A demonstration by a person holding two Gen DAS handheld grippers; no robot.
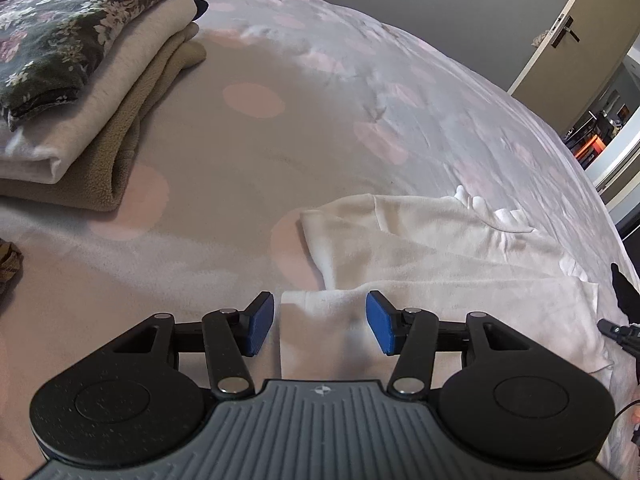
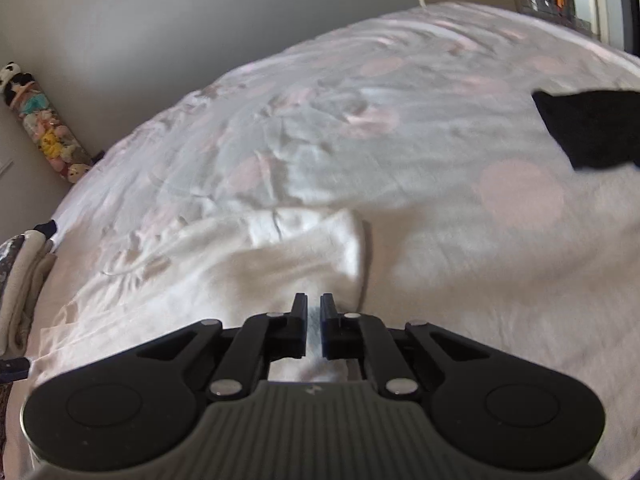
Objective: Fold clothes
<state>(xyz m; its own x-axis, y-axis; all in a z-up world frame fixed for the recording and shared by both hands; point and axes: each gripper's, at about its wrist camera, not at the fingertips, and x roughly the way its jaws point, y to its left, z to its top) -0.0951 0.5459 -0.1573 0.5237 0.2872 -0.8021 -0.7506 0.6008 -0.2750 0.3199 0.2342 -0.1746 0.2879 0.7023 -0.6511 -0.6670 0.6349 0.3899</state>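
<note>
1. Spotted bedspread [image 1: 248,184] carries a white garment [image 1: 440,248] at 5 o'clock and a folded stack [image 1: 80,92] at 10 o'clock.
2. Left gripper [image 1: 320,322] gapes wide around a cloth edge; right gripper [image 2: 314,320] pinches white fabric.
3. Risk: one-sided pulling could skew the fold.

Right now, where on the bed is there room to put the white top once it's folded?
The bare blanket between the pile of folded clothes and the white top is free. So is the far side toward the door. It's crowded near the pile and by the black cloth.
</note>
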